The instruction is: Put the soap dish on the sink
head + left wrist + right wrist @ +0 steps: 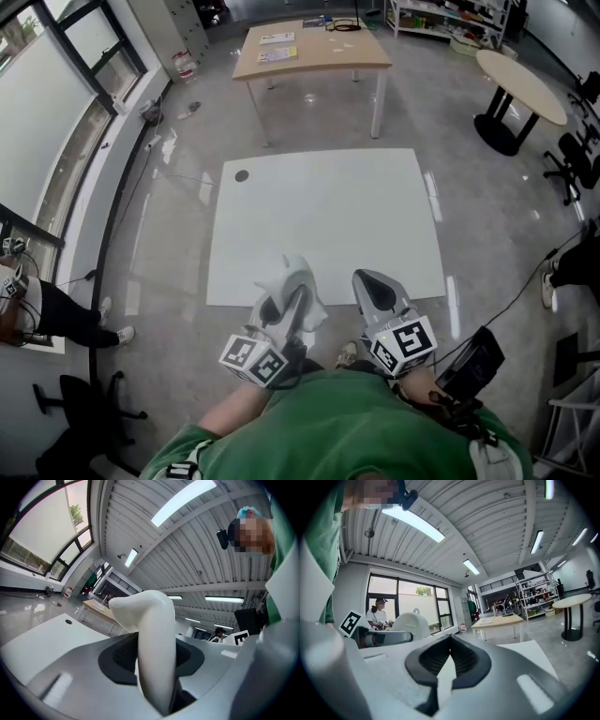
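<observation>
Left gripper [289,307] clamped on white soap dish [152,639]; right gripper [374,287] closed, empty. Sink unseen: grip firm, carry level.

The person wears a green shirt [328,427]. The left gripper [296,283] and the right gripper [368,279] have smooth, pale grey, rounded shells tapering toward the tips. Each carries a white cube [253,359] printed with black square markers. Black ribbed pads [426,660] line the inner faces of the jaws.
</observation>
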Tool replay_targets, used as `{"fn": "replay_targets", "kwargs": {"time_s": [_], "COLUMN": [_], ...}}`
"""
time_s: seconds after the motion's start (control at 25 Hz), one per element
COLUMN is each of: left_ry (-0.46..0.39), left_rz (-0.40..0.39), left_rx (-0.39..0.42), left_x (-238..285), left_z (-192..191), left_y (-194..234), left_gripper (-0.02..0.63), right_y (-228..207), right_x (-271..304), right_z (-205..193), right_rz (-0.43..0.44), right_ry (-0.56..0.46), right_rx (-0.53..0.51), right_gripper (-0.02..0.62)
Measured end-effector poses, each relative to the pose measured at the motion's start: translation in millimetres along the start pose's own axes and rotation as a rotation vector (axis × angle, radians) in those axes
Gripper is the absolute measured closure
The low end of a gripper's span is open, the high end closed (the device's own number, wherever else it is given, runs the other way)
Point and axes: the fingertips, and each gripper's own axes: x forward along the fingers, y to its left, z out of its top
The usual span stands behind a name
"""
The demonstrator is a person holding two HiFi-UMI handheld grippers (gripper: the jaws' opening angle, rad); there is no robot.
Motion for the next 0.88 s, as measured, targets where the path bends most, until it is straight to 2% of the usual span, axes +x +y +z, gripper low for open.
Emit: {"fn": "replay_targets", "kwargs": {"time_s": [0.32, 0.56, 0.88], "left_ry": [0.012, 0.021, 0.064], "left_rz": [0.066, 0.045, -0.009], "left_rx": [0.001, -0.001, -0.029], "left_x": [14.7, 27.1, 64.1], "left_z": [5.9, 11.3, 20.9], "left_y": [9.0, 25.2, 71.6], "left_gripper": [0.451, 0.451, 0.451], "right_y": [-18.8, -23.6, -40.8], "right_x": [16.9, 35.2, 82.2], "right_z": [0.6, 3.5, 3.9], "right_rz": [0.027, 0.010, -0.072], "right_ry": [0.016, 0.028, 0.057], "right_rx": [0.013, 0.002, -0.015], "right_gripper": [0.594, 0.594, 0.594]}}
